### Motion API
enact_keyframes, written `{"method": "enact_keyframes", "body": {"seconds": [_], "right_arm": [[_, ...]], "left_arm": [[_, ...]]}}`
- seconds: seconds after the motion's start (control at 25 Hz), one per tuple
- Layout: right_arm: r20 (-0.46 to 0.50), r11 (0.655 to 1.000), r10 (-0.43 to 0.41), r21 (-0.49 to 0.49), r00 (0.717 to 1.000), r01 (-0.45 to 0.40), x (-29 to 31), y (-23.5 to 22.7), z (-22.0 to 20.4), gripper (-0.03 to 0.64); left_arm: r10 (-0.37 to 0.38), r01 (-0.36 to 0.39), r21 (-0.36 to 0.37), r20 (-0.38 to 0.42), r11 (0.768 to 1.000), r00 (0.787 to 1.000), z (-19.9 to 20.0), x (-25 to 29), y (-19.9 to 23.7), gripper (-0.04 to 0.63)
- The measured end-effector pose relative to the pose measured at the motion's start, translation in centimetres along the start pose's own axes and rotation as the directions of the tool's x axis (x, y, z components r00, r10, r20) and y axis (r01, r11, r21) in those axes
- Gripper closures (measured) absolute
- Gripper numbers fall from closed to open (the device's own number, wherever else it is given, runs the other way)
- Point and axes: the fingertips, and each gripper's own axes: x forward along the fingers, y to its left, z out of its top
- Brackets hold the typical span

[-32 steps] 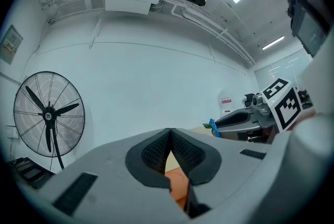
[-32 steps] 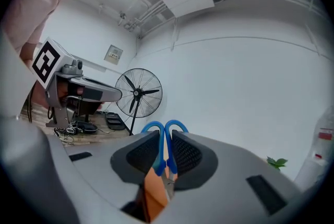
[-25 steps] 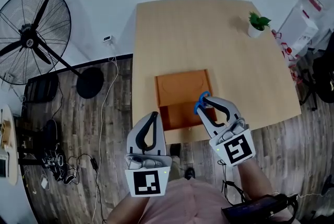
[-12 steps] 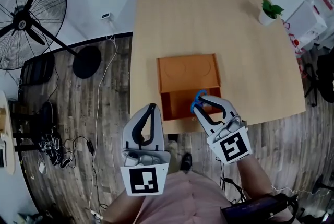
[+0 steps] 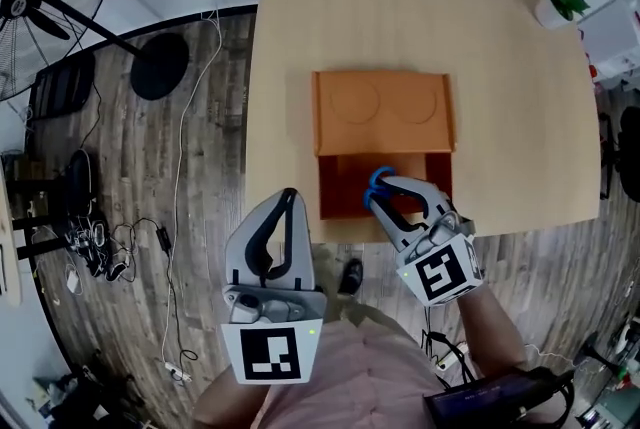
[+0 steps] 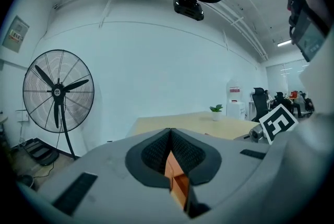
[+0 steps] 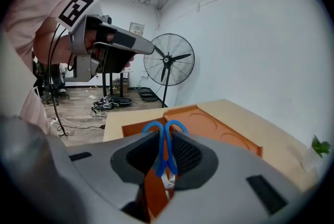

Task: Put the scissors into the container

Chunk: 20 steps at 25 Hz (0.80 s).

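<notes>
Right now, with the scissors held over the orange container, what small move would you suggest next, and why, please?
I would probably lower the right gripper a little into the orange container's open compartment before releasing. Its jaws are shut on the scissors, blue handles leading, above that recess, and the scissors appear not yet to rest on its floor.

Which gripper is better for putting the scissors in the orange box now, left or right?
Right. The right gripper is already shut on the blue-handled scissors and is over the open part of the orange container. The left gripper is shut on nothing, off to the side.
</notes>
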Motion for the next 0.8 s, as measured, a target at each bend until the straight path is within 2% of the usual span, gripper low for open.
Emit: {"method": "enact_keyframes", "body": {"seconds": [0.24,0.48,0.64,0.8], "right_arm": [[-0.108,0.994,0.109,-0.002,0.988,-0.110,2.9,0.4,-1.5,0.535],[-0.234,0.976,0.216,0.033,0.948,-0.215,5.0,1.6,-3.3,0.535],[-0.273,0.967,0.255,0.064,0.928,-0.247,5.9,2.1,-3.8,0.534],[-0.289,0.966,0.260,0.071,0.921,-0.250,6.2,2.6,-3.8,0.530]], "left_arm": [[0.033,-0.034,-0.032,-0.035,0.999,0.999,-1.3,1.4,2.1,0.586],[0.060,-0.063,-0.052,-0.055,0.997,0.997,-2.5,2.1,3.6,0.586],[0.073,-0.077,-0.055,-0.070,0.996,0.995,-3.4,2.6,4.6,0.586],[0.079,-0.084,-0.057,-0.072,0.995,0.994,-3.5,2.6,5.2,0.586]]}}
